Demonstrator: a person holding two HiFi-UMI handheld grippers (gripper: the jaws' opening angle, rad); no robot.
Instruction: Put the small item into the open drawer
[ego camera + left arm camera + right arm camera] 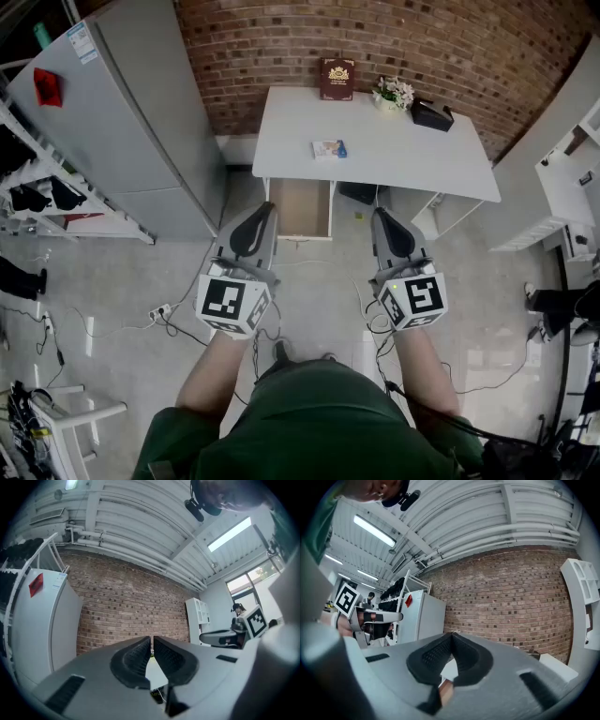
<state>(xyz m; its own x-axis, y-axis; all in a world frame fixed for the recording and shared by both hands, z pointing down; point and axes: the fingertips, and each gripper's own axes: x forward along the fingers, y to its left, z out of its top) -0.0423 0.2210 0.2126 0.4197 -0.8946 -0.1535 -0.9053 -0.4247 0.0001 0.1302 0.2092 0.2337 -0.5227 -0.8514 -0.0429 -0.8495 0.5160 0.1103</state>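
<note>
The small item [329, 149], a flat pale packet with blue on it, lies on the white table [403, 155] near its front edge. Below the tabletop, at its left, the drawer [302, 208] stands pulled open and shows a bare brown bottom. My left gripper [266, 208] hangs in front of the drawer, shut and empty. My right gripper [380, 214] is level with it on the right, also shut with nothing held. In the left gripper view the left gripper [152, 638] points at the brick wall. In the right gripper view the right gripper [451, 635] points the same way.
A dark red book [337, 79], a small flower pot [393, 93] and a black box [431, 114] stand at the table's back. A grey fridge [122, 122] is to the left, white shelving [572, 178] to the right. Cables [178, 328] lie on the floor.
</note>
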